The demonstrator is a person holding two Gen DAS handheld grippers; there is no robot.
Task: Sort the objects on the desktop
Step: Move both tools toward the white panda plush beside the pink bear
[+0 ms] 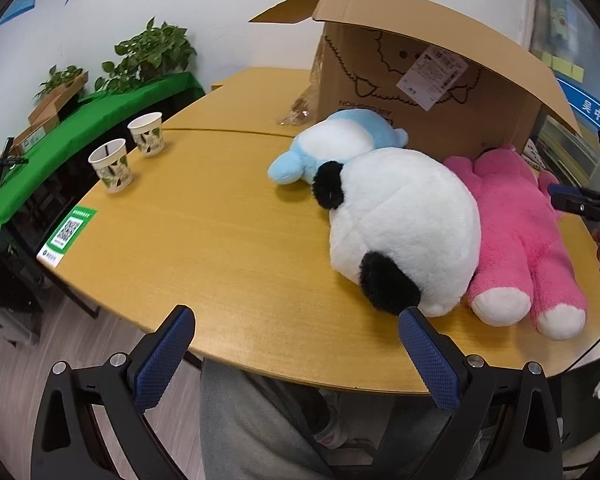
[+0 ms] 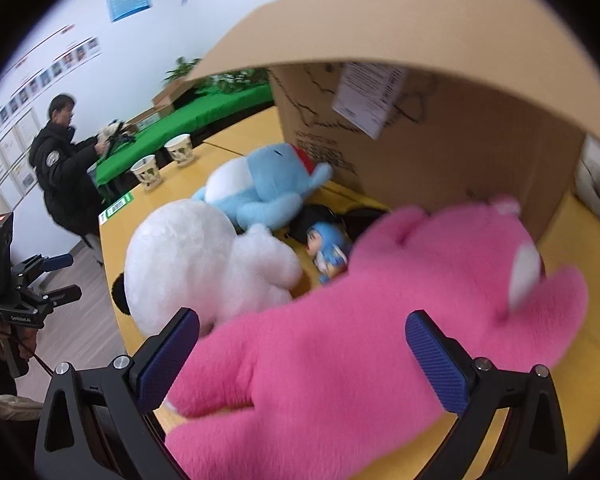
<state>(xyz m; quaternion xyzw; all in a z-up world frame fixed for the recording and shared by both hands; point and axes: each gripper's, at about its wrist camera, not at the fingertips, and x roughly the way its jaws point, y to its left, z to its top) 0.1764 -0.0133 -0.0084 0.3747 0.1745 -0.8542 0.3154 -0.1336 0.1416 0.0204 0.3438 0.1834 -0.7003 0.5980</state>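
In the left wrist view, the left tongs are seen wide open over the near edge of the tabletop. Nothing is held between them. One blue pad is just beside the black ear of the panda, but a touch cannot be made out. The panda is laid between the blue toy and the pink toy, and it is pressed against both. The box is stood behind them with its flap up. Two cups are set well apart from the toys, near the far edge. The right tongs are seen at the right edge, by the pink toy.

In the right wrist view, the right tongs are also spread wide. The pink toy is placed between the pads, but it is not squeezed. A small doll is laid among the toys. The left tongs are seen open, off the tabletop's edge.
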